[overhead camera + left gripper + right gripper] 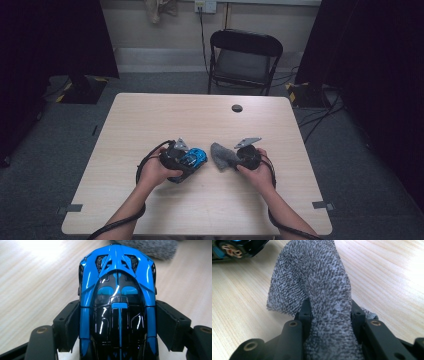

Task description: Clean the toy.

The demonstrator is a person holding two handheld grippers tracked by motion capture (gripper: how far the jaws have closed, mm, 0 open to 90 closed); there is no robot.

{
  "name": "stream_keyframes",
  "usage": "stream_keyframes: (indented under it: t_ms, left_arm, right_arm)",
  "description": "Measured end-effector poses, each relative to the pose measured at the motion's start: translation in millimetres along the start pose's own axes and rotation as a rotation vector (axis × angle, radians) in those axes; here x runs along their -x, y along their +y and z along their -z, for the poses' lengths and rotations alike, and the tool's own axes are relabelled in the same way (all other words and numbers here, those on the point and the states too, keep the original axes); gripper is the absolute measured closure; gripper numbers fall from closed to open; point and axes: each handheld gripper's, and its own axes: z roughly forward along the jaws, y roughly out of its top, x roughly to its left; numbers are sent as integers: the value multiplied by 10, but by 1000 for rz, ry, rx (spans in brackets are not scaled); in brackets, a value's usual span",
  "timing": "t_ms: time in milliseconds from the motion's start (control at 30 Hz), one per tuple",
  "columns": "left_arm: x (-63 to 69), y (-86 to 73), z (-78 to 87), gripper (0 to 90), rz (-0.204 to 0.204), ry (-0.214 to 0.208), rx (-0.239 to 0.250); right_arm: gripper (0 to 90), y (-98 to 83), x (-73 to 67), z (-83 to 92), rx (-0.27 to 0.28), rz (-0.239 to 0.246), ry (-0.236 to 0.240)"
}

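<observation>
We've got the left hand-held gripper (192,159) clamped on a blue toy car (117,305), jaws pressed vs both its sides, sitting low over the surface (200,117) approx center, a bit toward 7 o'clock. The right hand-held gripper (231,158) is pinching a grey fuzzy cloth (317,282), bunched btw the jaws, w/ the rest flopping out toward 9 o'clock. Car & cloth are just beside each other. A black folding chair (245,57) stands past the surface at 12 o'clock.
</observation>
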Motion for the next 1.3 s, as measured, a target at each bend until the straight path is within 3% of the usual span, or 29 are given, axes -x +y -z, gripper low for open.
stream_keyframes:
  t_ms: [267,433,567,867,967,1300]
  left_arm:
    - [-10,85,111,274,-18,0,17]
    - [9,121,146,274,-32,2,22]
    - [1,106,83,274,-33,-2,-8]
    - [-10,25,-90,273,-16,-18,-42]
    - [-22,-2,-114,272,3,-21,-38]
    - [-10,-29,-156,266,-8,-11,-25]
  right_arm:
    - [669,37,-9,27,-7,10,-16]
    - [672,116,13,104,20,-8,-7]
    - [671,159,21,124,13,0,-3]
    - [669,55,-13,8,-17,-3,4]
    - [668,57,-16,7,-20,4,0]
    - [663,39,-23,-1,-16,7,-1]
